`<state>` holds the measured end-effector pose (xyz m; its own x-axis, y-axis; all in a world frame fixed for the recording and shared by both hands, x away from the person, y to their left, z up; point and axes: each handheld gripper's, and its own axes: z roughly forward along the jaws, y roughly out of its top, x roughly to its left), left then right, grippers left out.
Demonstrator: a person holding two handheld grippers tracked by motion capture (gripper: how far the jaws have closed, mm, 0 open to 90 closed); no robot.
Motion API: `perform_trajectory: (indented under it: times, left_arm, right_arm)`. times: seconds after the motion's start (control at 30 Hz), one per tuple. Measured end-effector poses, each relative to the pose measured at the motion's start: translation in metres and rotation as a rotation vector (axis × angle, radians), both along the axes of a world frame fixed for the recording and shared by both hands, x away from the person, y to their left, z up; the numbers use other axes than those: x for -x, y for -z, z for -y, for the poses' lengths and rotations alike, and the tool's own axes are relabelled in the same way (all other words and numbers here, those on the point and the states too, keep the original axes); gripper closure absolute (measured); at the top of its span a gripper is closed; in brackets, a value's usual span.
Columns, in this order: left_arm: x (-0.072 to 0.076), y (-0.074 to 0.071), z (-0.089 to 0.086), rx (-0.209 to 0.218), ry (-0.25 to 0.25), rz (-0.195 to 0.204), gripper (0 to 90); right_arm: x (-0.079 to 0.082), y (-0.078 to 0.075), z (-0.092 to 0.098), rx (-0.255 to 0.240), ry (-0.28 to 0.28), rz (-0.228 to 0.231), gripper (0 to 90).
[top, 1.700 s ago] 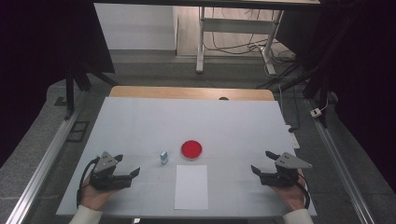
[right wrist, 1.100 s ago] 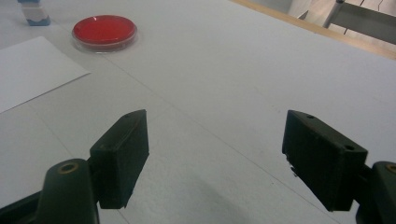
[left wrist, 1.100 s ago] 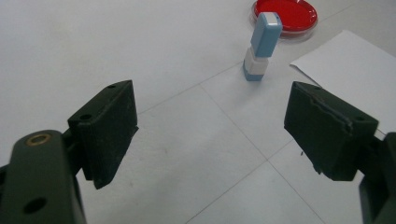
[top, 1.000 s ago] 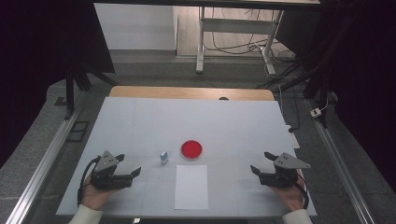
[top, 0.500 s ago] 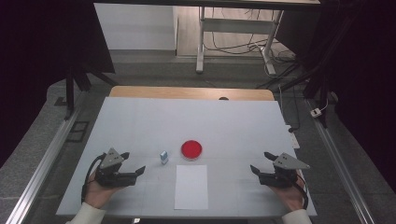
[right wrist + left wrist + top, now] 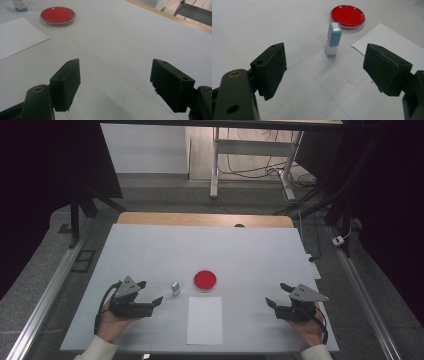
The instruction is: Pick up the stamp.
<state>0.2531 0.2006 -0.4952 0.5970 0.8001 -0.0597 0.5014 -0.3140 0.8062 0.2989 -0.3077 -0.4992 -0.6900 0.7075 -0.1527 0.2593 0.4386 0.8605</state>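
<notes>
Blue-capped, the upright stamp (image 6: 333,40) stood mid-table; a careless approach by the wide-open left gripper (image 6: 324,72) might topple it, while the right gripper (image 6: 115,82) gaped empty.

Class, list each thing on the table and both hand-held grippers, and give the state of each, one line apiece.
Left hand-held gripper: open, empty, aimed at the stamp.
Right hand-held gripper: open, empty, over bare table.
Stamp: upright, untouched, standing apart from the dish.
Red dish: flat on the table, lid on or off cannot be told.
Paper sheet: lying flat, blank.
</notes>
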Motion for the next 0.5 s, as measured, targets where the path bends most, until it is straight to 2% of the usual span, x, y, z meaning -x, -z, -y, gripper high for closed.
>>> perform_trajectory:
  times: [0.13,0.5]
  left_arm:
    - [-0.004,-0.001,0.007,-0.005,0.020,-0.006,18.9]
    - [-0.011,-0.001,0.019,-0.009,0.037,-0.021,18.9]
  right_arm:
    - [0.001,0.000,-0.001,0.000,-0.002,0.000,24.0]
    - [0.001,0.000,-0.001,-0.001,0.001,-0.001,24.8]
